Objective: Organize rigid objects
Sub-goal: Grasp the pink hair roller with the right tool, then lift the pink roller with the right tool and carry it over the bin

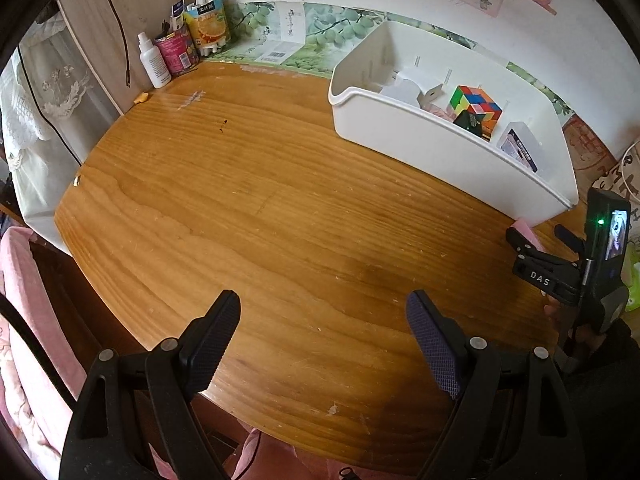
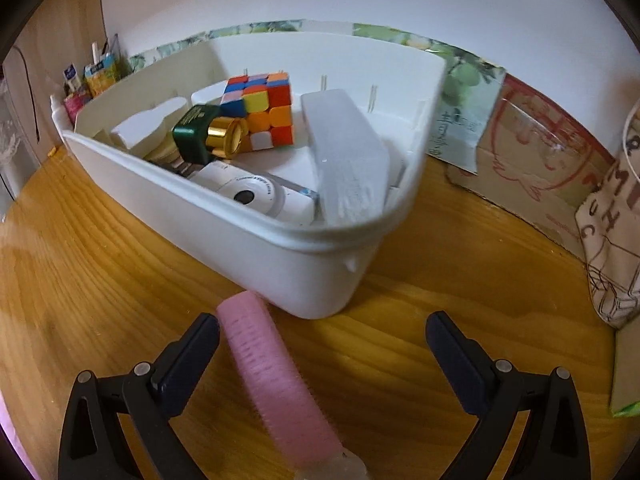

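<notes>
one pink roller left outside the bin

the white bin point(image 2: 280, 256) already holds most of the rigid things — a colour cube point(image 2: 260, 114), a green bottle with a gold cap point(image 2: 208, 136), a white round-faced gadget point(image 2: 248, 196) and a long grey-white block point(image 2: 348, 160). by the look of it the sorting is nearly done. what remains in view is the pink hair roller point(image 2: 272, 376), lying on the wooden table point(image 1: 260, 220) just in front of the bin's near corner.

the right gripper point(image 2: 322, 344) is spread wide with the roller between its fingers, nearer the left one; nothing is clamped. the left gripper point(image 1: 322, 324) is also released and empty, hanging over bare wood well apart from the bin.

hard to read: the roller's near end runs off the bottom of the right wrist view, where something pale and blurred sits — i cannot tell what. whether the left finger actually touches the roller is unclear. things low inside the bin are partly hidden by its wall.
</notes>
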`<state>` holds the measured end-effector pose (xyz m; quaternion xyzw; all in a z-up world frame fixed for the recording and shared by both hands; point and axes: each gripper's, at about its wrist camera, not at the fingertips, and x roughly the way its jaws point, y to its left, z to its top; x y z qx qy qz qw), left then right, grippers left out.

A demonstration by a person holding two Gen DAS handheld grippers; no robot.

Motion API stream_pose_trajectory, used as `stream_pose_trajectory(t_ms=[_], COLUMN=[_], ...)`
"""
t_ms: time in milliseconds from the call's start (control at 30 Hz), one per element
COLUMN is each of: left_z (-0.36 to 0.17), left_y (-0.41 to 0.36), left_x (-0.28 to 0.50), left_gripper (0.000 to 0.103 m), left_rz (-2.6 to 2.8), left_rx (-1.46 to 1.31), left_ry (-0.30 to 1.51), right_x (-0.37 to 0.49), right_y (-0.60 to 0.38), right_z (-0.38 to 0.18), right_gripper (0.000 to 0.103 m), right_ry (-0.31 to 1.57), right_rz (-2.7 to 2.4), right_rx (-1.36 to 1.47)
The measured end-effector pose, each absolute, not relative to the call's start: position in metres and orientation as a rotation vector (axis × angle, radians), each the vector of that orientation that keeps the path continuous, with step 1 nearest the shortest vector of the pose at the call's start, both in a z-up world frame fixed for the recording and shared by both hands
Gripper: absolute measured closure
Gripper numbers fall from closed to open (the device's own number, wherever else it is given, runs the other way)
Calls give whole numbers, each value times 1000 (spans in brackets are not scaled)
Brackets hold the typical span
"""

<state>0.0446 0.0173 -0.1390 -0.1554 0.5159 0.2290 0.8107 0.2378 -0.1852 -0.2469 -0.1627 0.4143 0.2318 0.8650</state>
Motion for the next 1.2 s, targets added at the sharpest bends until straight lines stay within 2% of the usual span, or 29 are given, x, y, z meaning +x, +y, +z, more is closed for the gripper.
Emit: stream_pose_trajectory(t_ms=[367, 467, 633, 767, 867, 1033, 1200], left_z=[-137, -135, -133, -136, -139, -137, -137], left_y=[28, 29, 30, 28, 26, 25, 20], left_x=[44, 45, 46, 47, 47, 51, 63], left_gripper=[16, 16, 16, 16, 16, 16, 16], left_rz=[513, 510, 506, 498, 485, 460, 390], left_rx=[-346, -349, -360, -363, -359, -349, -344], left_ry=[1088, 1079, 1065, 1074, 1084, 1076, 1070], right_x=[245, 242, 237, 235, 238, 233, 216], right_y=[-182, -186, -182, -179, -180, -189, -205], right_z=[-251, -248, -242, -242, -241, -239, -238], right_gripper=[1, 15, 49, 53, 60, 77, 79], right_ry=[888, 906, 911, 918, 922, 935, 960], right_rz=[429, 450, 491, 478, 472, 465, 452], right_rx=[-318, -288, -291, -293, -283, -283, -278])
